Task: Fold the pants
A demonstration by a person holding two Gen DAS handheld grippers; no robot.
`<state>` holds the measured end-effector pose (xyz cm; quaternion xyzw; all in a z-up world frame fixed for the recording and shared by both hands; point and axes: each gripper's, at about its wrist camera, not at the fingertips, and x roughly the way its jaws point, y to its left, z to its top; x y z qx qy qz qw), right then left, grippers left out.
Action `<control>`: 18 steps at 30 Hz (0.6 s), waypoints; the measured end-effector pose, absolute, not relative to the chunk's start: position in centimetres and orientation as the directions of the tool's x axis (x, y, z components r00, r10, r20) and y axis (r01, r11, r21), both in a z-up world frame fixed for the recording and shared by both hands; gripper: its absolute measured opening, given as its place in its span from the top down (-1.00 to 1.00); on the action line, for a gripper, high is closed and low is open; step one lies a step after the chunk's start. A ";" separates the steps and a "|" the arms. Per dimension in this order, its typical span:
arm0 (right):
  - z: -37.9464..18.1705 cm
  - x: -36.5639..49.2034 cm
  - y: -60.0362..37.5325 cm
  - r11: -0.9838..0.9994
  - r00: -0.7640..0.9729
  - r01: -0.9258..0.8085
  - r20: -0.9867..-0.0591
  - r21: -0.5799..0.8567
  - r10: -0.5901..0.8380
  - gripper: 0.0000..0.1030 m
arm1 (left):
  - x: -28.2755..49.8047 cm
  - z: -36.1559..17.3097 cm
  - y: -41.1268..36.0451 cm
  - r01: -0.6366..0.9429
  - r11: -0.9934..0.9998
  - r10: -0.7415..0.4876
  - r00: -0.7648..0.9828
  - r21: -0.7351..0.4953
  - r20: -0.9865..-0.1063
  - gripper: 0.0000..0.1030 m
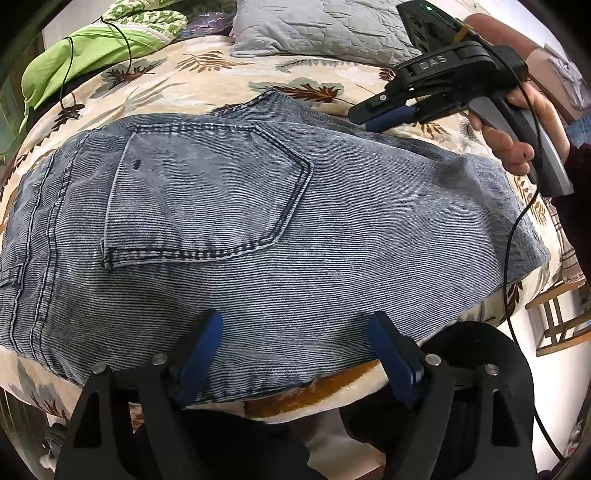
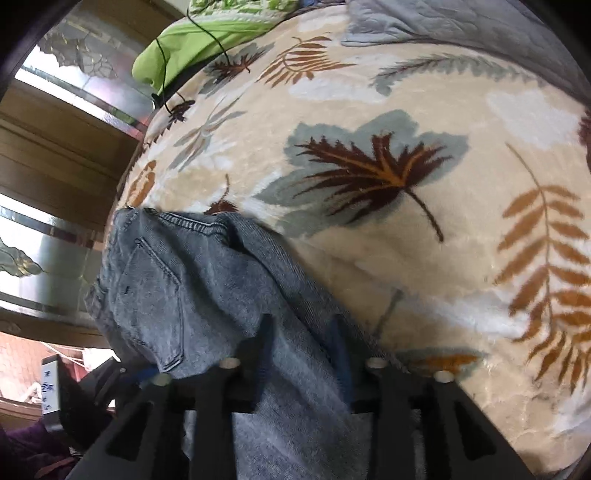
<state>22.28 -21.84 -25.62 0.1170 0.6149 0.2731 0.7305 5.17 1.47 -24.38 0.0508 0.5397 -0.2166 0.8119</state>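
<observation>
Left gripper point(image 1: 295, 354) spread open over the jeans' point(image 1: 258, 206) near edge; right gripper point(image 2: 303, 354) open too, grasping nothing. Pinch both layers, fold flat on the blanket point(image 2: 406, 258).

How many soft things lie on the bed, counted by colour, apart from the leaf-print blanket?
Blue: 1, the denim pants
Grey: 1, the quilted pillow
Green: 1, the bright green cloth
Green and white: 1, the leaf-patterned quilt
Total: 4
</observation>
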 end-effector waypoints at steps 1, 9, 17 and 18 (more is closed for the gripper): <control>-25.7 22.0 -22.2 0.817 0.096 -0.253 -0.827 0.518 0.554 0.01 | 5.1 -24.4 1.4 0.407 0.901 -0.296 0.324 -0.150 -0.898 -0.60; -26.3 21.6 -21.0 0.807 0.050 -0.287 -0.833 0.516 0.551 0.02 | 5.2 -24.6 0.5 0.413 0.900 -0.289 0.326 -0.140 -0.900 -0.66; -25.0 20.1 -17.1 0.830 0.085 -0.457 -0.914 0.318 0.397 0.66 | 5.3 -24.7 0.8 0.414 0.899 -0.295 0.325 -0.146 -0.899 -0.69; -24.8 19.8 -16.7 0.833 0.095 -0.473 -0.923 0.287 0.373 0.70 | 5.3 -24.7 0.8 0.414 0.898 -0.296 0.325 -0.147 -0.898 -0.69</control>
